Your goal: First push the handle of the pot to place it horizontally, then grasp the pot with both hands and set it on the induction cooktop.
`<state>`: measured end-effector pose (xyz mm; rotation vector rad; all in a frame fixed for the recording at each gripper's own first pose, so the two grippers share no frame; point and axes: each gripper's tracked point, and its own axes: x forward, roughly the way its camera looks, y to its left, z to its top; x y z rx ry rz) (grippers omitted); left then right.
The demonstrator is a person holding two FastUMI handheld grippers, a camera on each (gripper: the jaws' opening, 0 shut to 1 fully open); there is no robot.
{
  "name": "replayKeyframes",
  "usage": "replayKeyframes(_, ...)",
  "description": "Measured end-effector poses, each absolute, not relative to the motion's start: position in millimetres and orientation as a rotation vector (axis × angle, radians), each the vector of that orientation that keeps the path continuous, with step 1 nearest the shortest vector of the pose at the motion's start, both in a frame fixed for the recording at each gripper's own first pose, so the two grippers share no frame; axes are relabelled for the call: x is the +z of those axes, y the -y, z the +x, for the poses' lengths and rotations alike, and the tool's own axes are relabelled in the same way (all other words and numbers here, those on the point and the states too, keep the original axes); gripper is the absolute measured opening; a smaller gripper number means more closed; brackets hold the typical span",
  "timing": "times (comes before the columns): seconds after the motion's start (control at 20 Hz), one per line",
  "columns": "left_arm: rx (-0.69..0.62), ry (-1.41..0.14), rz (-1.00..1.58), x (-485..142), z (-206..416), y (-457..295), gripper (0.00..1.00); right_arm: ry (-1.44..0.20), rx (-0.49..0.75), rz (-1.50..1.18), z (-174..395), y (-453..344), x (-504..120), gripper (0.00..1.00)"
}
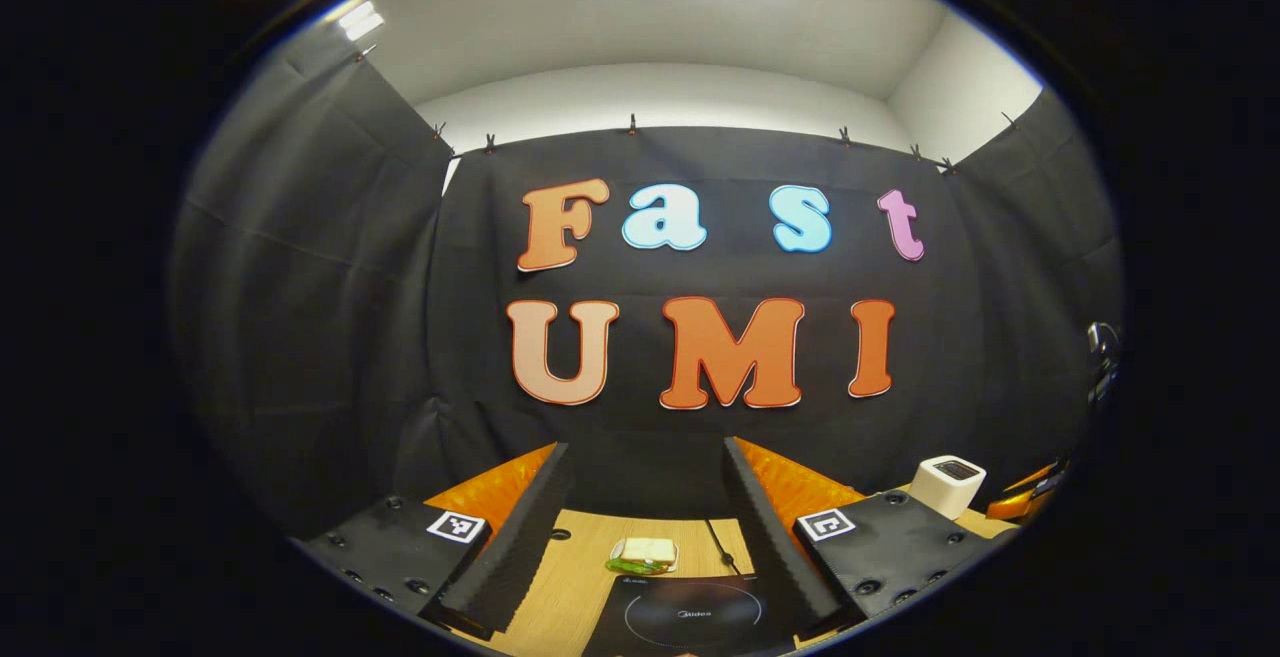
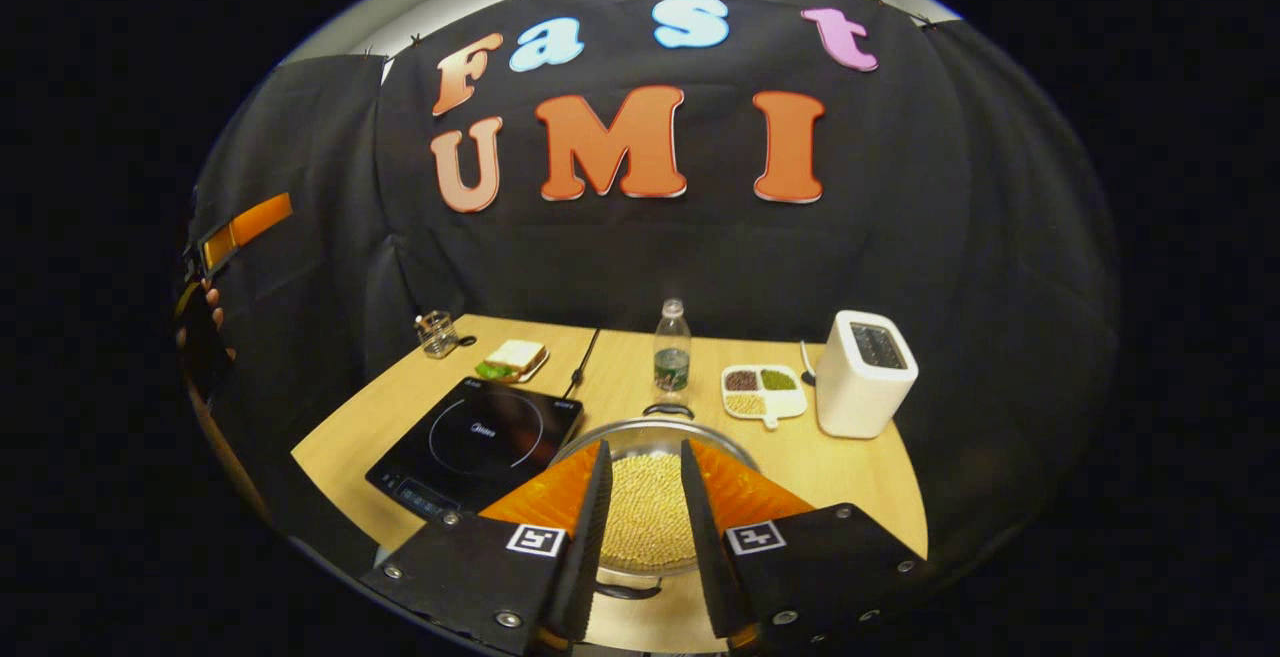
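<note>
A steel pot [image 2: 655, 429] full of pale yellow beans stands on the wooden table, right of the black induction cooktop [image 2: 475, 442]. One dark loop handle [image 2: 668, 409] is on its far rim and another [image 2: 630, 592] on its near rim. My right gripper [image 2: 645, 447] hovers open over the pot, its fingers apart above the beans and touching nothing. My left gripper [image 1: 645, 445] is wide open and held up, with the induction cooktop [image 1: 695, 617] low between its fingers. In the right gripper view the left gripper [image 2: 240, 227] and its hand sit at the far left.
A white toaster [image 2: 865, 372], a divided dish of beans [image 2: 763, 392] and a water bottle [image 2: 672, 347] stand behind the pot. A sandwich plate [image 2: 515, 357] and a small glass jar [image 2: 435, 332] sit behind the cooktop, whose cord [image 2: 585, 357] runs back.
</note>
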<state>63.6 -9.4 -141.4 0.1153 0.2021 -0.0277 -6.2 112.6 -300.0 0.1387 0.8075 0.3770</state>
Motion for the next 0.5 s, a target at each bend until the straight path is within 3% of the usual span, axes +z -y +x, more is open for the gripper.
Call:
replayKeyframes(0.15, -0.032, -0.247, 0.14, -164, 65, 7, 0.98, -0.937, 0.455, 0.192, -35, -138, -330, 0.35)
replayKeyframes(0.3, -0.028, -0.276, 0.138, -176, 69, 2, 0.99, -1.049, 0.487, 0.169, -54, -153, -359, 0.17)
replayKeyframes(0.5, -0.021, -0.291, 0.132, -184, 71, -4, 0.98, -1.193, 0.535, 0.195, -81, -173, -386, 0.05)
